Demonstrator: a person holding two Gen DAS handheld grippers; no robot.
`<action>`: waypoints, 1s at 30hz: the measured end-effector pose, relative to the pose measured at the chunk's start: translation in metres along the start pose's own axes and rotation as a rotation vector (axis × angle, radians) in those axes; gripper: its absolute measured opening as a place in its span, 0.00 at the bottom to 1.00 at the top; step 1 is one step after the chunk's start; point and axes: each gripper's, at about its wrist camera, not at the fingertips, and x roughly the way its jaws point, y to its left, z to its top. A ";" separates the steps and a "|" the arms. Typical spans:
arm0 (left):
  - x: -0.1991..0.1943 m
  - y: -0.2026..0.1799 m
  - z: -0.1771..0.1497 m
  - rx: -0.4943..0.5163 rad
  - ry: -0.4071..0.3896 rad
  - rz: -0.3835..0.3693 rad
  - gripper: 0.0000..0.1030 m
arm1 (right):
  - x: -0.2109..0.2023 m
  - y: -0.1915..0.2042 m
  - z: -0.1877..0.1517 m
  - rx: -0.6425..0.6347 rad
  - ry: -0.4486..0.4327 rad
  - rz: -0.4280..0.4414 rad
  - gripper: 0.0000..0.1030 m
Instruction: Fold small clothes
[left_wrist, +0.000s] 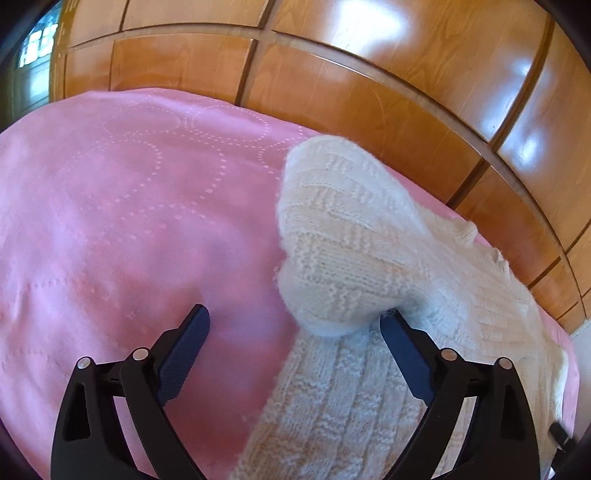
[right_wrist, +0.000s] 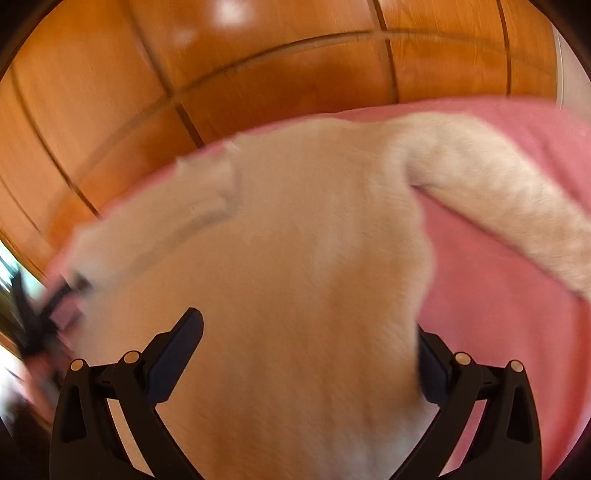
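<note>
Cream knit sweater (left_wrist: 354, 240) lies on a pink bedspread (left_wrist: 122, 206) with dotted circle stitching, close to the far edge of the bed next to a glossy wooden wardrobe (left_wrist: 369, 88). Left gripper (left_wrist: 295, 321): jaws spread wide, nothing clamped. One sleeve is folded back over the sweater body and its rounded fold sits between the fingers; the right finger tip looks tucked just under that fold, the left finger (left_wrist: 188, 347) is over bare bedspread, well clear of the knit. Right wrist view is motion-blurred. Right gripper (right_wrist: 310, 325): jaws also wide apart, sweater body (right_wrist: 295, 258) fills the gap between them, left finger (right_wrist: 177, 354) in plain view over the knit, right finger partly hidden behind the fabric edge. Pads don't appear to pinch anything, though blur makes contact at the right finger hard to judge. In that view the other sleeve (right_wrist: 498, 192) stretches out to the right over the bedspread, unfolded. The left gripper (right_wrist: 44, 306) shows as a dark blur at the left edge, by the folded sleeve.
</note>
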 end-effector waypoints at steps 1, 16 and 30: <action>-0.001 0.001 -0.001 -0.004 -0.004 -0.003 0.90 | 0.007 -0.001 0.008 0.047 0.002 0.056 0.98; -0.005 0.005 -0.004 -0.043 -0.044 0.062 0.93 | -0.033 -0.002 0.055 0.257 -0.319 -0.156 0.89; -0.012 0.015 -0.003 -0.105 -0.098 0.024 0.95 | 0.092 0.049 0.077 0.185 0.066 0.228 0.06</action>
